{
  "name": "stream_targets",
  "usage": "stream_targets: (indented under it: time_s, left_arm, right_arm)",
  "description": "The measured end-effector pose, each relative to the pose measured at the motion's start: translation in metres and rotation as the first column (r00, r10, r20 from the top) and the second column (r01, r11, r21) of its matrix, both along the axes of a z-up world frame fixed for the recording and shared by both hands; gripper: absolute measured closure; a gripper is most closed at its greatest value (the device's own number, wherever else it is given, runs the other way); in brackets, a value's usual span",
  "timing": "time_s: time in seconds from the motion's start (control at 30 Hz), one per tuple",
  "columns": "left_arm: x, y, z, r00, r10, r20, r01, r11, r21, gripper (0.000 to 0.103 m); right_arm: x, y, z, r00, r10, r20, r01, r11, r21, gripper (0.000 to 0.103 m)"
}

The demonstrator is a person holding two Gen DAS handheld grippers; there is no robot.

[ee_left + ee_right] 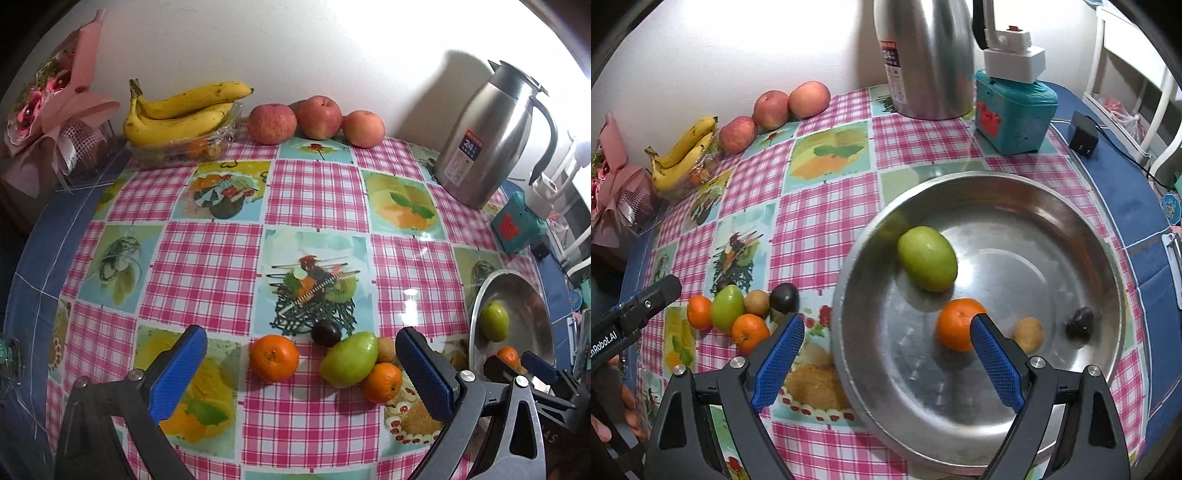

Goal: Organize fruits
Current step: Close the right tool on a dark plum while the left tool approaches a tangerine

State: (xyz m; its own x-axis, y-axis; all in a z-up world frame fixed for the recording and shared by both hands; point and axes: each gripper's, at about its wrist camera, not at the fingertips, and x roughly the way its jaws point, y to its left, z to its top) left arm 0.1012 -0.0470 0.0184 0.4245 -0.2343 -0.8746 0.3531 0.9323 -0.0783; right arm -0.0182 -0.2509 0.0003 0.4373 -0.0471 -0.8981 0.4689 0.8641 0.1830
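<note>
Now the left gripper [299, 373] hangs wide open and empty over the loose orange [274, 357], while the right gripper [886, 363], equally agape, idles above the metal bowl [1052, 417] collecting sorted fruit.

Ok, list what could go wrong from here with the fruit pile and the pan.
1. The left gripper hangs open over a tight cluster: the green fruit touches an orange, so closing on one may nudge its neighbours rolling.
2. The lone orange is round and could slip from the pads.
3. The right gripper hovers open over the steel pan, possibly blocking the drop.
</note>
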Motion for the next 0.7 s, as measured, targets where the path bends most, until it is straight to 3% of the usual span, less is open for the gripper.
stream_targets:
  time_s: [0.13, 0.27, 0.47, 0.7]
  left_arm:
    - [0.007, 0.005, -0.002, 1.0, 0.012, 0.0, -0.012, 1.0, 0.016, 0.002]
    - [0.013, 0.013, -0.004, 0.999, 0.04, -0.022, -0.04, 0.999, -0.019, 0.01]
    - [0.02, 0.023, -0.006, 0.997, 0.063, -0.043, -0.066, 0.995, -0.069, 0.01]
    - [0.022, 0.023, -0.007, 0.997, 0.071, -0.024, -0.071, 0.997, -0.019, 0.01]
  right_arm:
    - [0.005, 0.006, 0.003, 0.999, 0.01, 0.033, -0.011, 1.0, 0.019, 0.011]
    - [0.011, 0.009, 0.008, 0.997, 0.012, 0.07, -0.015, 0.999, 0.039, 0.011]
    - [0.018, 0.012, 0.014, 0.993, 0.009, 0.115, -0.016, 0.998, 0.058, 0.011]
    - [0.03, 0.022, 0.013, 0.994, 0.04, 0.102, -0.044, 0.998, 0.036, 0.011]
